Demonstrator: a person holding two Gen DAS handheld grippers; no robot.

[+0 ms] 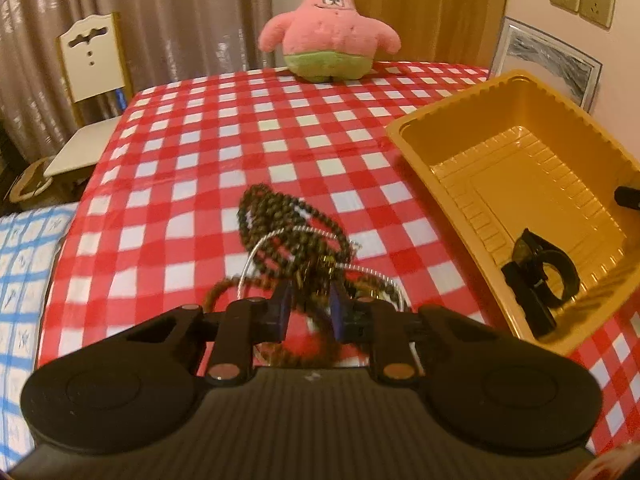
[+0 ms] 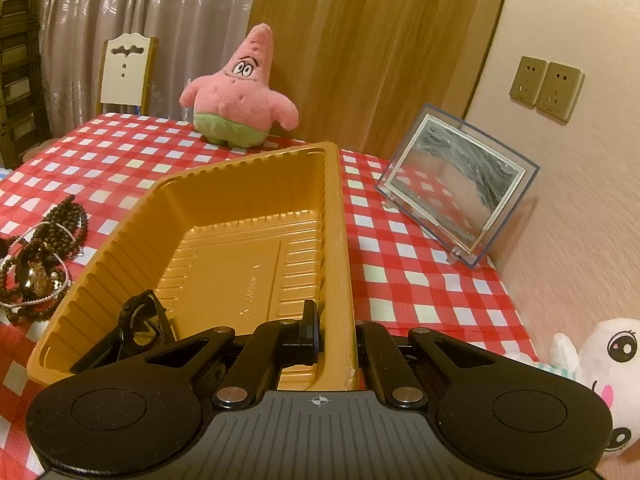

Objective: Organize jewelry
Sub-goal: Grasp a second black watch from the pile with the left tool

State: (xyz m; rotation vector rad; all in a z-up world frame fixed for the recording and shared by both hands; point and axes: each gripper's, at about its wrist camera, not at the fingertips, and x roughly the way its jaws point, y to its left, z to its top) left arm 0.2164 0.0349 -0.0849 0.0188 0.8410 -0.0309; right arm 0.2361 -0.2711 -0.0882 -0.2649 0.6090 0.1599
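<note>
A tangle of dark bead strings [image 1: 280,232] with a thin silver chain lies on the red checked tablecloth [image 1: 240,128]. My left gripper [image 1: 310,304] has its fingers close together around the near end of the tangle. The tangle also shows in the right wrist view [image 2: 44,256] with a gold pendant in it. A gold plastic tray [image 1: 520,184] stands to the right and holds a black watch [image 1: 536,272]. My right gripper [image 2: 334,328] is shut on the tray's near right wall [image 2: 340,264]; the watch [image 2: 140,320] lies in the tray's near left corner.
A pink star plush [image 1: 328,28] stands at the table's far edge. A framed sand picture [image 2: 456,196] leans against the wall on the right. A white plush [image 2: 600,368] sits at the near right. A chair [image 1: 88,64] stands beyond the table's left corner.
</note>
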